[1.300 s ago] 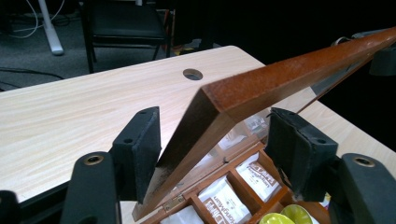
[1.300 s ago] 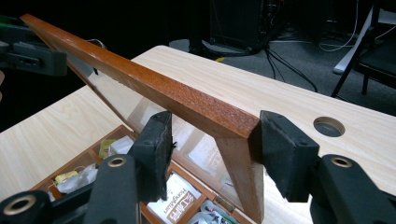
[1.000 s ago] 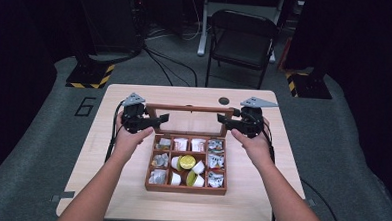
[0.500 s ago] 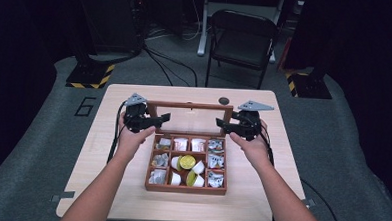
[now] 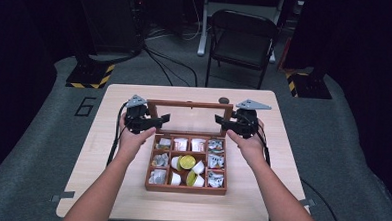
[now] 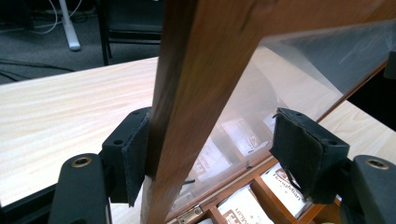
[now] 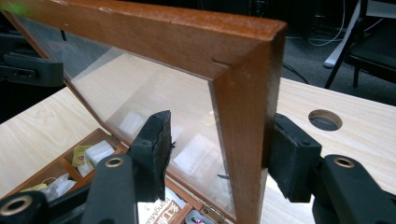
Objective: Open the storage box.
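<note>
While the box sat on the desk nearest the person, its compartments were full: sachets in the outer cells, pods in the middle. Nothing in there was being touched.

Lid stood raised off the box's far edge on its hinges, roughly upright, glass pane facing the person. Looked like lid handling, one claw per side rail so it swings evenly without racking.

Left claw straddled the left rail. In the left gripper view one pad touched the wood, the other hung clear on the glass side. So released, not clamped; more of a steadying contact.

Right claw straddled the right rail the same way. Its jaws had just been closing with the rail between them. In the right gripper view the outer pad sat against the wood, the inner one was short of the pane. Not clenched either, by my read.

Beyond the lid: bare desk with a cable hole, then a folding chair on the floor.
</note>
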A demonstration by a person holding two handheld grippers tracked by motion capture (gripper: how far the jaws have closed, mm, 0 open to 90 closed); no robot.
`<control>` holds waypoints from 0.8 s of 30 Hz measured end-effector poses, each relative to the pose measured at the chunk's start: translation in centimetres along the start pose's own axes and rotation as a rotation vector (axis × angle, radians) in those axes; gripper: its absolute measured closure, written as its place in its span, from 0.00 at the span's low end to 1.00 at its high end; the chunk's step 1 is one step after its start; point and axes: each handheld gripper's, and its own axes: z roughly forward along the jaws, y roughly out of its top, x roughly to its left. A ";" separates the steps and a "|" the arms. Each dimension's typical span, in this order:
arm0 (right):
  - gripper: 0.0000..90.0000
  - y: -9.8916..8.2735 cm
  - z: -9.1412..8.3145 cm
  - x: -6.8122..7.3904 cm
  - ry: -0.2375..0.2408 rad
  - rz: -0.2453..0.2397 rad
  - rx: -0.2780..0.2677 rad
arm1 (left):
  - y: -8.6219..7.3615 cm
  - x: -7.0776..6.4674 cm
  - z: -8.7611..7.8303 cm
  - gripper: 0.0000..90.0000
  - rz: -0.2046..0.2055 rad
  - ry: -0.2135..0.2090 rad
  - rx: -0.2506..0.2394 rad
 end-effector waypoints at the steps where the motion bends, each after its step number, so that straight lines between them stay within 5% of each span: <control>1: 0.49 0.0 0.0 0.0 -0.002 -0.002 0.000 | -0.2 0.1 0.0 0.34 -0.003 0.000 -0.001; 24: 0.48 -0.2 0.7 -0.5 -0.012 -0.002 0.013 | -4.2 1.5 2.5 0.36 -0.055 0.020 0.066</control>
